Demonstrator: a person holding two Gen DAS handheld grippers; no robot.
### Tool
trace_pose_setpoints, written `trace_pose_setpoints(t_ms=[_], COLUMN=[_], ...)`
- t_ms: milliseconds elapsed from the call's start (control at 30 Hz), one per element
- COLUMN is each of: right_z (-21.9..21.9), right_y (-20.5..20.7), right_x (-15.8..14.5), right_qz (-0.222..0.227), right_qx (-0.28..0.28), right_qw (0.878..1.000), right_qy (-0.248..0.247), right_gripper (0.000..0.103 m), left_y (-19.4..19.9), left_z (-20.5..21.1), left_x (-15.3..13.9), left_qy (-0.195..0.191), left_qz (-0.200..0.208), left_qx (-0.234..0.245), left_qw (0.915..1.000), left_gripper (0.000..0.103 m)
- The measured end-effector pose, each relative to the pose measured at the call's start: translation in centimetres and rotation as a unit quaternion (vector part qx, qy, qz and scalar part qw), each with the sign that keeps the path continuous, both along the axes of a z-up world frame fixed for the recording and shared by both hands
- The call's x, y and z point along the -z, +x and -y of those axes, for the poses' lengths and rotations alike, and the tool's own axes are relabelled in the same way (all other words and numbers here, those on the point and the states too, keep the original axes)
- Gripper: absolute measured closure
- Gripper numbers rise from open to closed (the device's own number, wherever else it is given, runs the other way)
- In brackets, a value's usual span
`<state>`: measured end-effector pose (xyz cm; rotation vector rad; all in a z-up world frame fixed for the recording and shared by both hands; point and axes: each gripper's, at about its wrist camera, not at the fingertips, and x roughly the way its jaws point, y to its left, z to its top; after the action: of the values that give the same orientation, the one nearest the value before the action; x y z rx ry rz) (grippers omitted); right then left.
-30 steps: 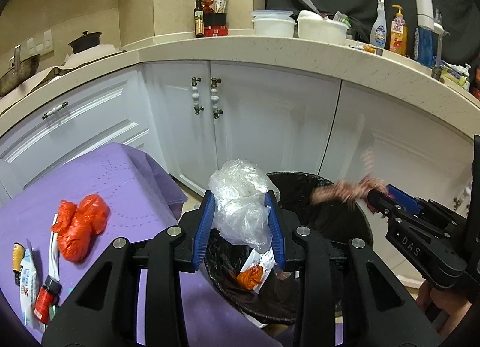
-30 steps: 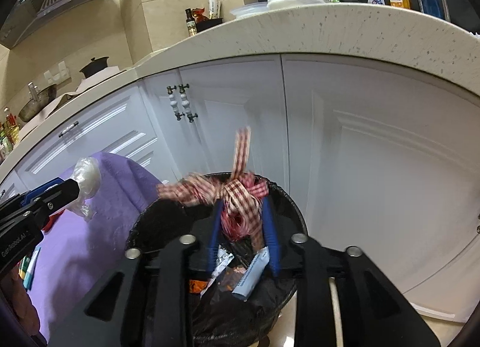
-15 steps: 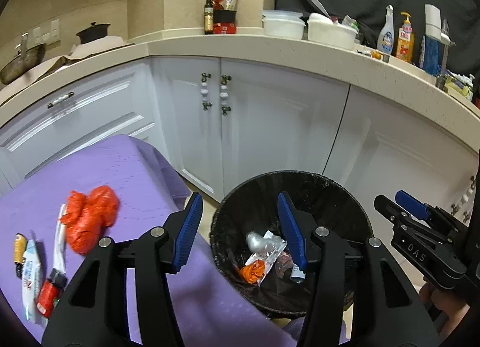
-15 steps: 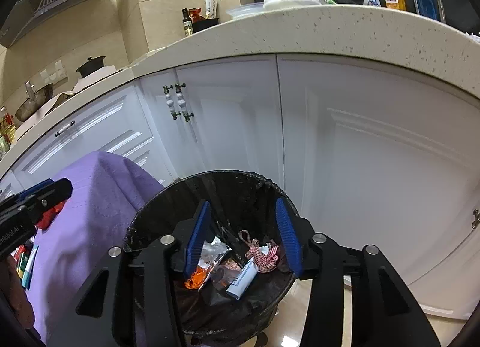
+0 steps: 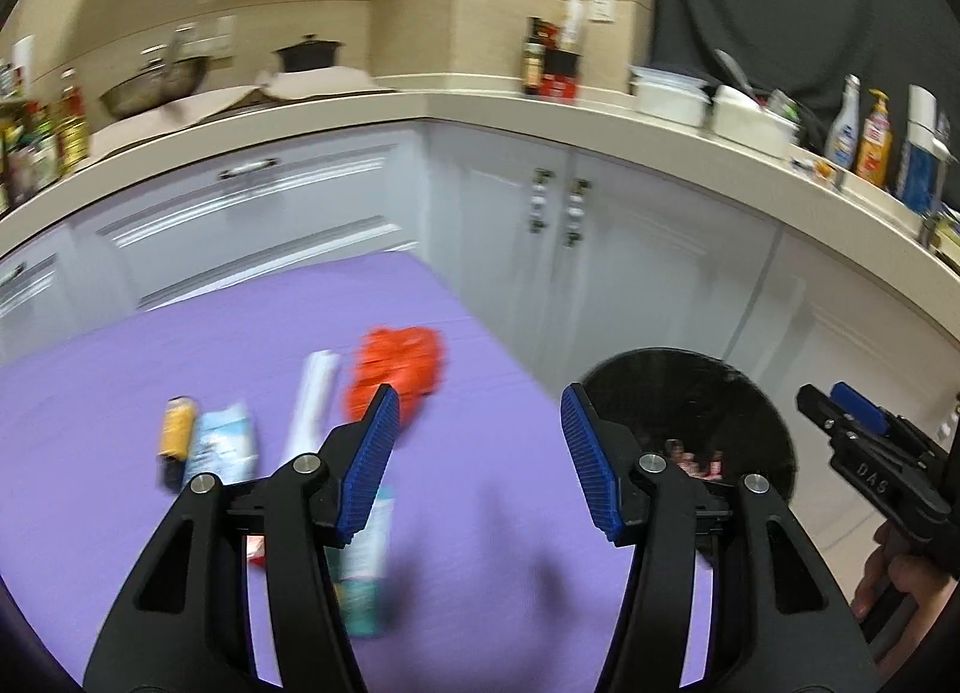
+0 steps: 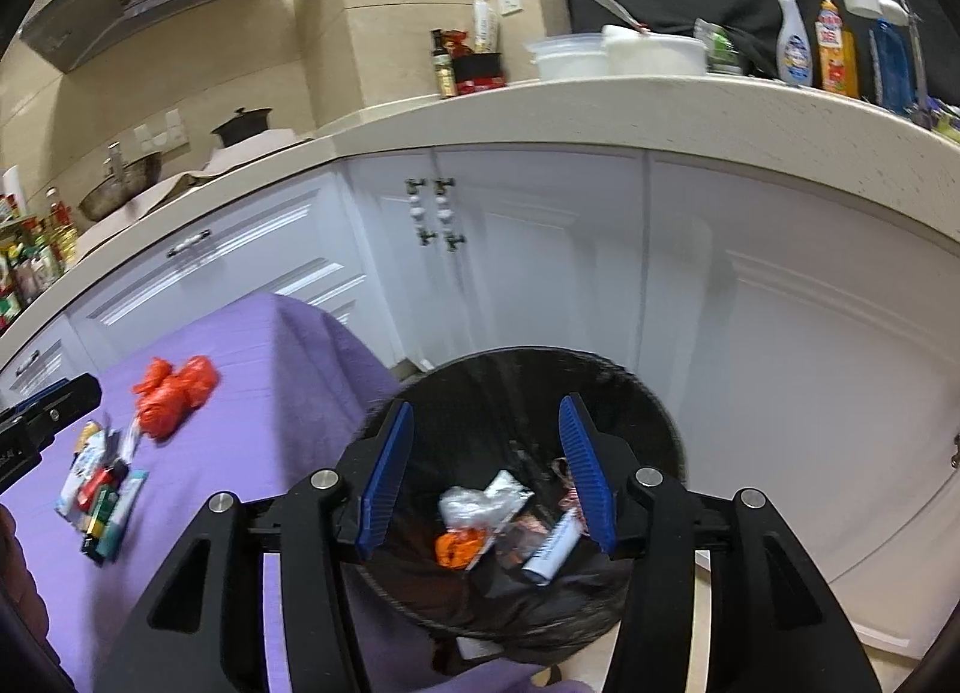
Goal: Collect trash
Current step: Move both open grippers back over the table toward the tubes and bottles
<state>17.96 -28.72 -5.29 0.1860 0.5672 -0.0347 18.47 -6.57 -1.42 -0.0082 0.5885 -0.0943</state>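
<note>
My left gripper is open and holds nothing; it hangs above the purple-covered table. On the cloth ahead of it lie an orange plastic bag, a white tube, a yellow item and blurred packets. The black-lined bin stands to the right on the floor. My right gripper is open and empty above the bin. Inside lie a clear plastic bag, an orange scrap, a checked ribbon and a white tube.
White cabinets curve behind the bin under a speckled countertop carrying bottles, white containers and a pot. A hand holds the right gripper at the bin's right. The left gripper's tip shows at the table's left.
Both grippers opened: the clear plastic bag and the checked ribbon fell into the bin. The left gripper then swung left over the table; the right one drew back and rose a little.
</note>
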Motion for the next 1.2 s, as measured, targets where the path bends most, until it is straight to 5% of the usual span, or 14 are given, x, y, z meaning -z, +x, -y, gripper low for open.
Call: trace_pose_setpoints(t_ms=[500,1200], right_z=[-10.6,-22.5], right_y=[-1.0,-2.6], right_x=[-0.5,0.7], right_qz=[-0.001,-0.028], right_qx=[-0.116,-0.231], right_qw=[0.993,0.971], right_qy=[-0.017,-0.049], right_gripper=[0.051,0.051], left_y=[-5.5,-10.6], left_z=[-12.2,-22.6], left_x=[1.3,3.0], left_qy=[0.001,-0.019], left_qz=[-0.015,-0.029], left_qx=[-0.119,-0.213], left_qw=[0.9928,0.9764], left_gripper=[0.049,0.048])
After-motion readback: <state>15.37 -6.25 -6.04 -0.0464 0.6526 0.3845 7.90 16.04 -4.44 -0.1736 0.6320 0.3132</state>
